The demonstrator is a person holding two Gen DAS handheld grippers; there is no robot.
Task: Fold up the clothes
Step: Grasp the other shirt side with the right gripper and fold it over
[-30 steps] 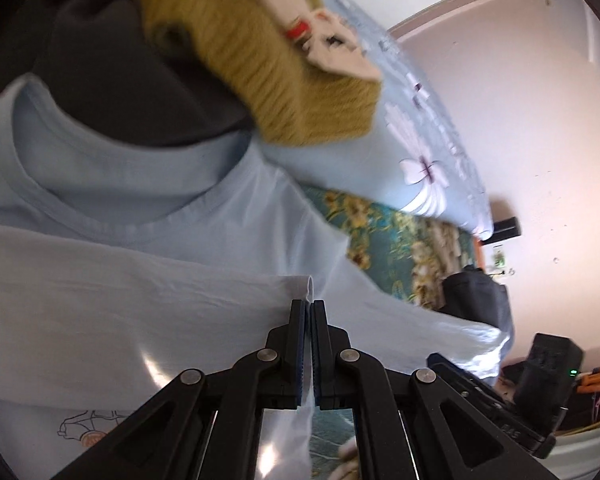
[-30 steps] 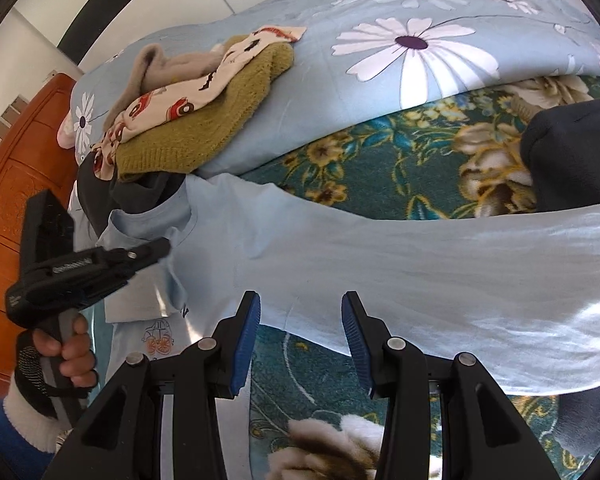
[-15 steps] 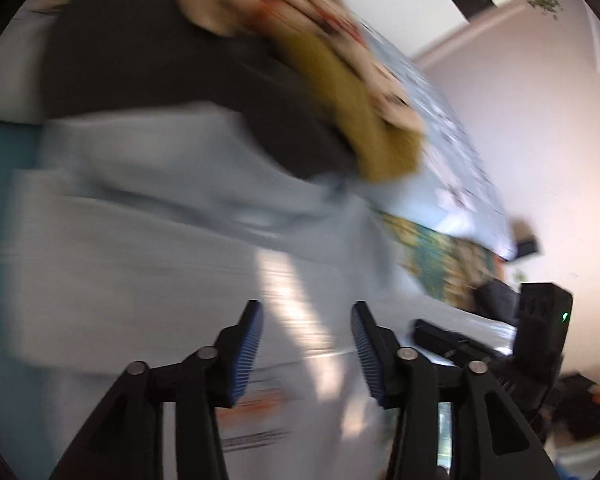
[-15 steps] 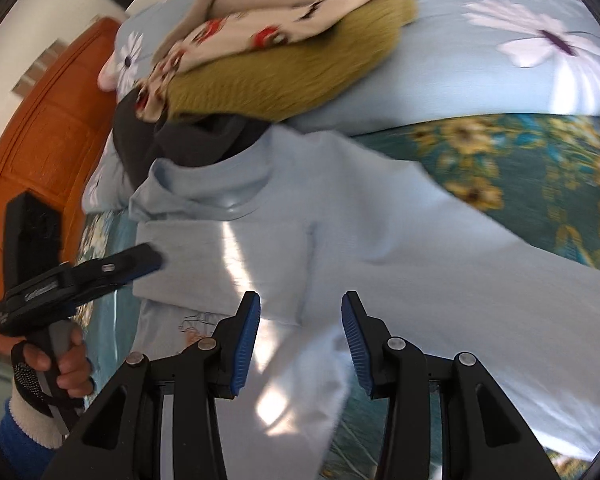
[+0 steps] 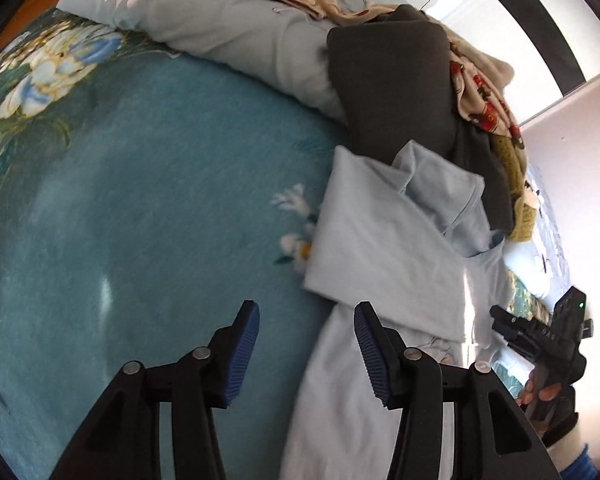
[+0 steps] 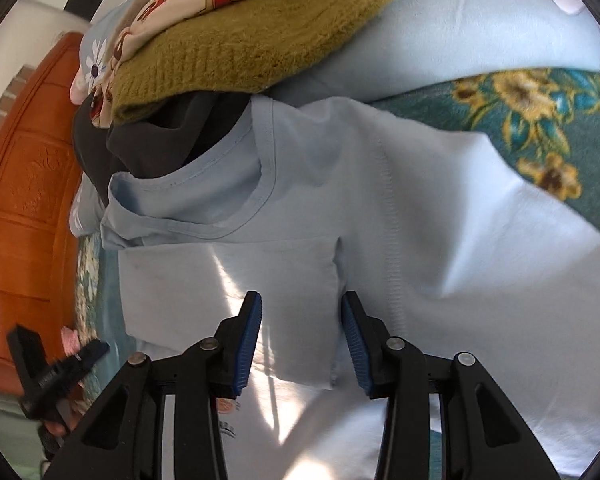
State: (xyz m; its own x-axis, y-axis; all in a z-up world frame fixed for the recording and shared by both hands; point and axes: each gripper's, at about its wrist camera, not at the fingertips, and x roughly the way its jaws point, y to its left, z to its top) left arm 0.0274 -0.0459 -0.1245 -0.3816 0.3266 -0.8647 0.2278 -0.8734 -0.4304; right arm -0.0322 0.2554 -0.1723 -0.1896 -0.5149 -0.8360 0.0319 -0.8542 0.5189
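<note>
- Left gripper (image 5: 306, 354): jaws spread, empty, over the teal bedspread (image 5: 140, 208) beside the shirt (image 5: 384, 264).
- Right gripper (image 6: 302, 340): jaws spread, empty, over the shirt's folded sleeve (image 6: 236, 300).
- Shirt lies on the bed, collar against the clothes pile (image 6: 260, 36).

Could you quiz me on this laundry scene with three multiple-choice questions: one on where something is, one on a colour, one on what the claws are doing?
1. Where does the mustard knit sweater lie?
A. on the clothes pile by the collar
B. on the floor
C. in a claw

2. What colour is the T-shirt being folded?
A. red
B. light blue
C. black

3. What state is the right claw in?
A. shut on a sleeve
B. open, holding nothing
C. out of view

Answers: 1 A, it tops the pile; 2 B, pale blue fabric; 3 B, its jaws stand apart over the folded sleeve.
</note>
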